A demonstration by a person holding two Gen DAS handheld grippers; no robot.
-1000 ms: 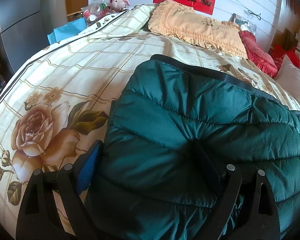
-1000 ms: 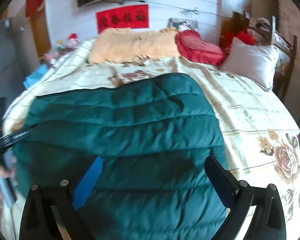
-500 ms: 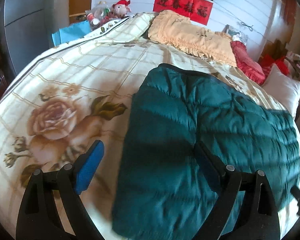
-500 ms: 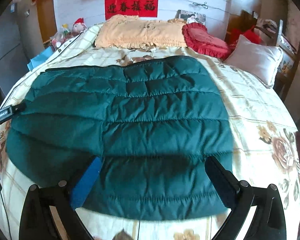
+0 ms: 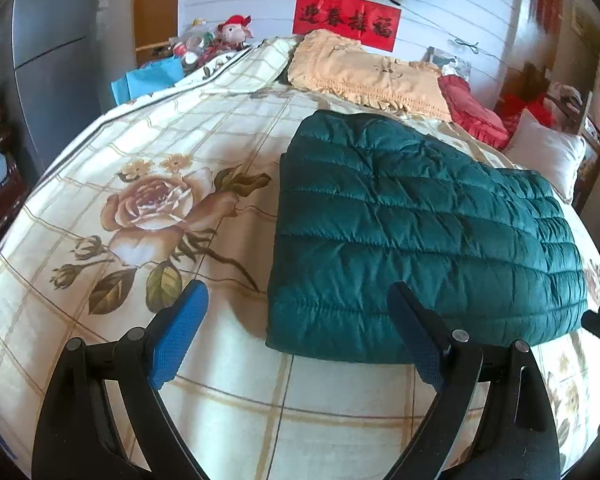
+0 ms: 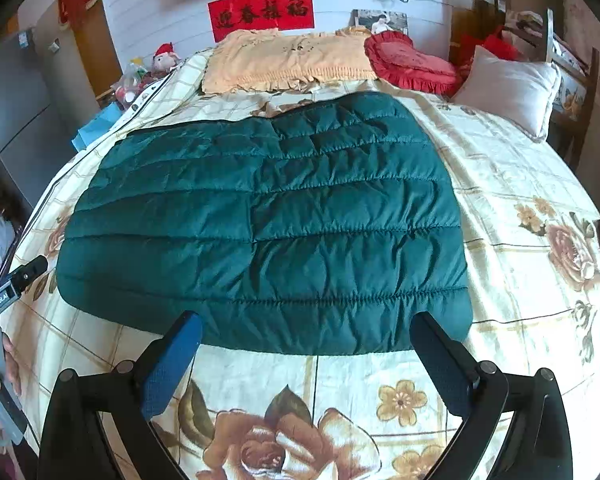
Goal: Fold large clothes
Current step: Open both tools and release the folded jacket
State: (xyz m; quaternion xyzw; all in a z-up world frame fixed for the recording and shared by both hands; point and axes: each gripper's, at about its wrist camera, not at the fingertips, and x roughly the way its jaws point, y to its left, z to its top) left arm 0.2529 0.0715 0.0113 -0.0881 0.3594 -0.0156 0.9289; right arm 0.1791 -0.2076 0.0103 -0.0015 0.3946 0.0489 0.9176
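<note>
Floral bedspread (image 6: 500,184) under folded green jacket (image 6: 268,216)

Folded green jacket (image 5: 412,232) (on bedspread (image 5: 148,208))

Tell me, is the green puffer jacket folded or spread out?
Folded: the green puffer jacket lies as a compact block on the bedspread, no sleeves showing.

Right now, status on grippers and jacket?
Left gripper open, empty. Right gripper open, empty. Dark green quilted puffer jacket folded flat on floral bedspread. Nothing on it.
</note>
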